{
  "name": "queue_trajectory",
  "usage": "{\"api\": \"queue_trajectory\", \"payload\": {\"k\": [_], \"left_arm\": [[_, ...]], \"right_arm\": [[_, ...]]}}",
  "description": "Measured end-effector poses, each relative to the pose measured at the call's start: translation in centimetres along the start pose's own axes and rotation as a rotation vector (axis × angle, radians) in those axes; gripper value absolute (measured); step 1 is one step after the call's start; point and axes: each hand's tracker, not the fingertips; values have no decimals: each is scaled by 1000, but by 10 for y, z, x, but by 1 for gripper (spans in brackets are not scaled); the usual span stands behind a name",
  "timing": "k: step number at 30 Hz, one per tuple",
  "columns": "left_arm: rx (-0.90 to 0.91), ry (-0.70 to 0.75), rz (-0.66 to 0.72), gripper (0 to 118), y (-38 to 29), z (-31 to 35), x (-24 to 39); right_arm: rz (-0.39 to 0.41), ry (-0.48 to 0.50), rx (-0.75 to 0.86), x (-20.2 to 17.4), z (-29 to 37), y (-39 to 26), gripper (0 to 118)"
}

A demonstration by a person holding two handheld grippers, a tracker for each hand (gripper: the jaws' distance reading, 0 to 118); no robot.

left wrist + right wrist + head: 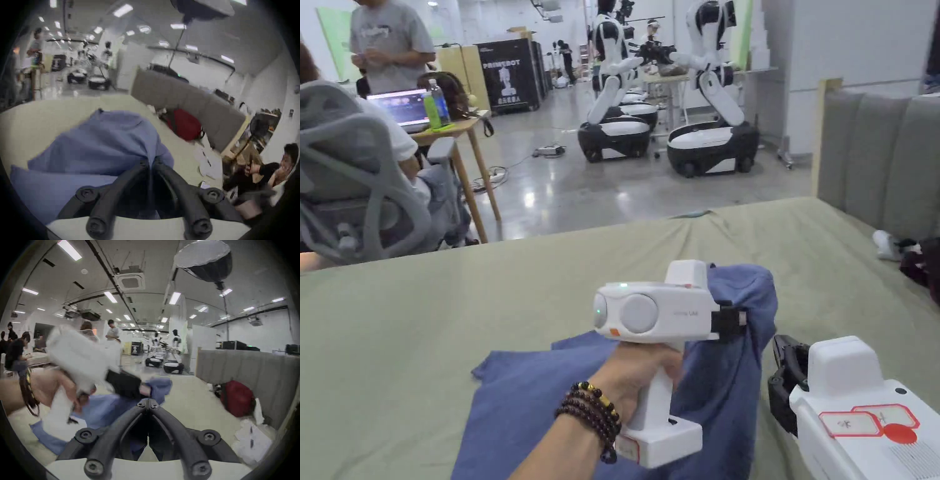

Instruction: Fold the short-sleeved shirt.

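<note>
Left gripper (150, 162): jaws pinched together on a fold of the blue shirt (100, 146), which rises in a peak from the cloth to the jaw tips. Right gripper (148, 404): jaws closed tip to tip, no cloth visible between them, just beside the shirt's lifted edge. The rest of the shirt lies spread on the green-covered table (425, 312). A red bag (235, 397) rests against the grey padded panel (881, 156).
</note>
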Motion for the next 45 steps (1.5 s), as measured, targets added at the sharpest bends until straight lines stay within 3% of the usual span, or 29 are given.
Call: {"api": "queue_trajectory", "payload": {"k": [5,8,9,10,11,12,13,14,15,16,17,22,25,26,27,28,29,30,32,37,38,39,40,41,42,43,44,45], "left_arm": [[-238,60,-74,1,-61,-107,4],[-227,91,-33,3,-63,-112,-7],[-205,59,7,9,-59,-106,-9],[-195,74,5,27,-55,-100,-12],[-169,103,0,76,-51,-93,-11],[-104,164,-21,76,-46,-81,-8],[-31,207,-40,87,-42,-65,-7],[46,223,-47,117,-36,-44,-9],[151,228,-26,118,-33,-14,-13],[196,251,18,108,-32,11,-18],[228,288,47,106,-33,39,-21],[421,513,74,116,-74,178,-32],[404,647,85,118,-105,242,-40],[380,681,84,112,-115,261,-41],[365,717,81,95,-125,277,-42],[372,735,79,67,-134,289,-41],[384,762,78,20,-142,300,-42],[387,800,77,0,-148,304,-41],[385,856,84,0,-156,313,-44],[338,801,113,0,-147,304,-61],[335,796,113,7,-141,299,-66],[333,783,133,23,-132,293,-75],[316,760,165,52,-123,286,-87],[303,755,192,91,-112,276,-101],[269,766,216,104,-101,262,-118],[221,787,231,104,-91,246,-136],[226,767,240,118,-86,233,-153],[169,806,224,111,-75,214,-177]], "right_arm": [[-25,-87,-81,43,-3,-27,1],[-39,-94,-95,53,-5,-35,1],[-40,-92,-99,54,-5,-36,1],[-41,-88,-104,54,-5,-37,1],[-40,-83,-105,52,-5,-37,1],[-38,-79,-105,50,-8,-35,1],[-35,-73,-105,48,-9,-33,1],[-32,-68,-103,44,-10,-29,1],[-29,-61,-97,41,-12,-25,1],[-31,-50,-91,40,-21,-26,1],[-32,-38,-84,36,-25,-22,1],[2,24,-39,8,-31,0,1],[11,44,-36,-5,-31,2,1],[7,46,-38,-9,-29,3,1],[-1,50,-38,-12,-26,3,1],[-12,53,-38,-14,-27,0,1],[-19,56,-36,-16,-25,0,1],[-24,57,-33,-18,-24,-1,1],[-27,63,-38,-22,-21,0,1],[-14,64,-45,-19,-22,0,1],[-15,66,-43,-18,-22,1,1],[-15,68,-42,-16,-24,1,1],[-14,68,-40,-18,-23,2,1],[-9,70,-38,-17,-25,2,1],[2,71,-36,-16,-30,1,2],[10,69,-38,-15,-35,0,2],[17,62,-41,-13,-39,-2,2],[19,56,-44,-11,-44,-4,3]]}}
